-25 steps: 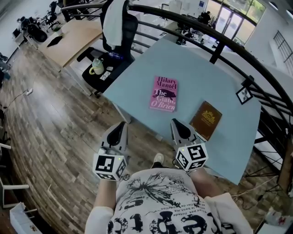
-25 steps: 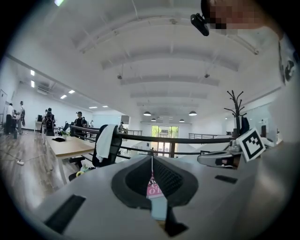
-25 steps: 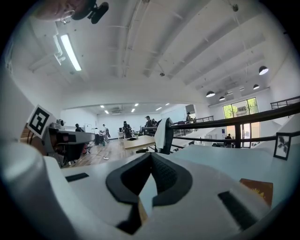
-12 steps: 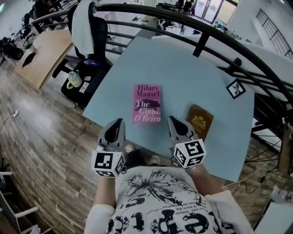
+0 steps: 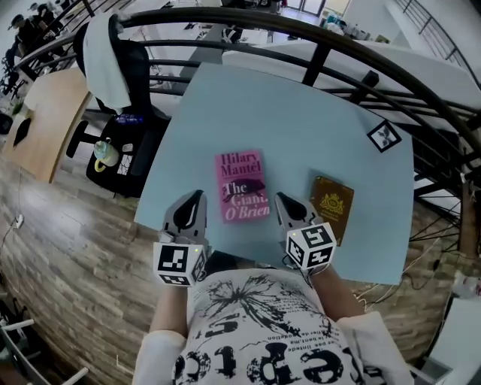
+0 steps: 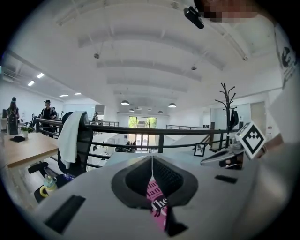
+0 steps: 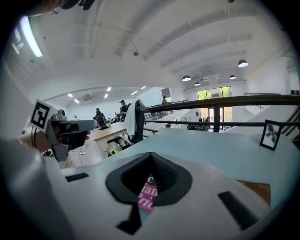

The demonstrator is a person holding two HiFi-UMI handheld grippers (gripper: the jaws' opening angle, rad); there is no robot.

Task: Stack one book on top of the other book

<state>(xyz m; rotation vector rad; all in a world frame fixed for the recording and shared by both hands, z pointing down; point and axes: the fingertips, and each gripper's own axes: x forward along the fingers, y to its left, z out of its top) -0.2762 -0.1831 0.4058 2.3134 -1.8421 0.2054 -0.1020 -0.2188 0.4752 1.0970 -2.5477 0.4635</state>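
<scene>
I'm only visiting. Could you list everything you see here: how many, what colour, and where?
pink book: one, pink, flat on the table, near its front edge
brown book: one, brown, flat to the right, apart
table: one, pale blue
framed picture: one, black frame, far right of the table
railing: one, black, behind the table
office chair: one, black, left of the table
white cloth: one, draped over the chair
left gripper: one, grey, shut, empty
right gripper: one, grey, shut, empty

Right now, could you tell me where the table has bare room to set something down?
Bare: the far half of the table, between the pink book and the railing. Tighter: the gap between pink book and brown book.
</scene>
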